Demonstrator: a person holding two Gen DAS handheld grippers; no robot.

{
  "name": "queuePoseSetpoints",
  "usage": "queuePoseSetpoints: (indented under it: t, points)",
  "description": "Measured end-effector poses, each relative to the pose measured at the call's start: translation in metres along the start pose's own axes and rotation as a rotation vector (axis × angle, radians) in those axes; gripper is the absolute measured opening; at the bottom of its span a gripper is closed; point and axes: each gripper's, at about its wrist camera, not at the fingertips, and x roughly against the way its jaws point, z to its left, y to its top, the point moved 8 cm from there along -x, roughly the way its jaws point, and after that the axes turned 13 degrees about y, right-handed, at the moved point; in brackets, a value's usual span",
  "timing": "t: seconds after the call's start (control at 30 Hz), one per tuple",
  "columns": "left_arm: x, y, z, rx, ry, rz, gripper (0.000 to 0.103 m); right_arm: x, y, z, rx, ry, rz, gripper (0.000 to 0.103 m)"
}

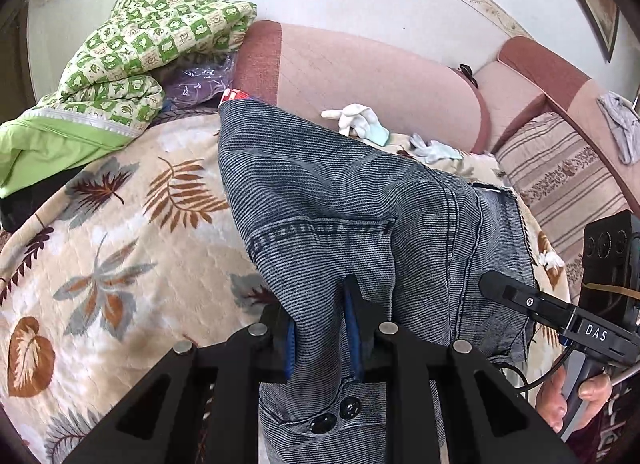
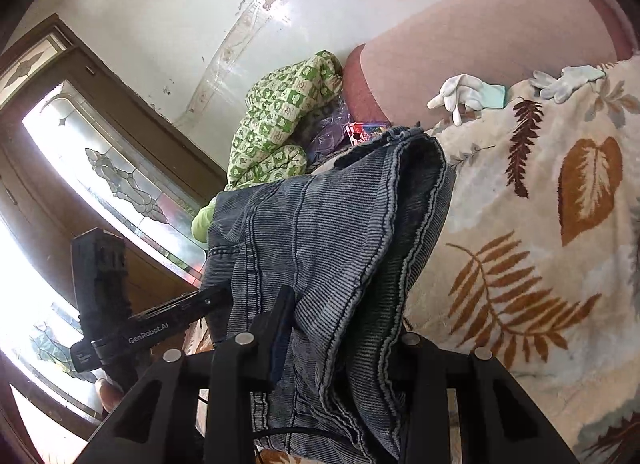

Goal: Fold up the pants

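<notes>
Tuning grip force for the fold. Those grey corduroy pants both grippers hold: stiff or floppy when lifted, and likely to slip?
Probably floppy: the pants sag and drape in soft folds from the left gripper and the right gripper. Likely fairly heavy for cloth; the ribbed fabric looks thick, with doubled seams. Slipping seems unlikely, since the ribbing should give the fingers purchase.

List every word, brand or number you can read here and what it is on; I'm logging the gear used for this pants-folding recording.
"DAS": white letters on the black body of the right gripper, seen from the left wrist view.
"GenRobot.AI": pale letters on the black body of the left gripper, seen from the right wrist view.
Small print on the end of that same body, below the brand: too small to read.
Nothing readable on the pants.
</notes>
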Motion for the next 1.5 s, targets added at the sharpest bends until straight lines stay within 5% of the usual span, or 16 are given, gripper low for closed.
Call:
queuePoseSetpoints:
  t: [0.8, 0.97, 1.07, 1.2, 1.5]
  points:
    - [-0.097, -0.006, 0.009, 0.004, 0.105, 0.100, 0.022, -0.061, 0.007, -0.095, -0.063, -0.117, 0.041, 0.036]
    - [-0.114, -0.016, 0.015, -0.041, 0.234, 0.114, 0.044, -0.067, -0.004, -0.117, -0.083, -0.209, 0.058, 0.040]
    - [-0.105, -0.015, 0.019, -0.080, 0.324, 0.068, 0.055, -0.065, -0.009, -0.120, -0.078, -0.245, 0.067, 0.060]
    - [-0.064, -0.002, 0.022, -0.075, 0.407, -0.058, 0.080, -0.053, -0.007, -0.104, -0.030, -0.262, 0.067, 0.061]
    - [0.059, 0.023, 0.018, -0.042, 0.526, -0.408, 0.098, 0.015, 0.004, -0.022, 0.247, -0.296, -0.097, 0.066]
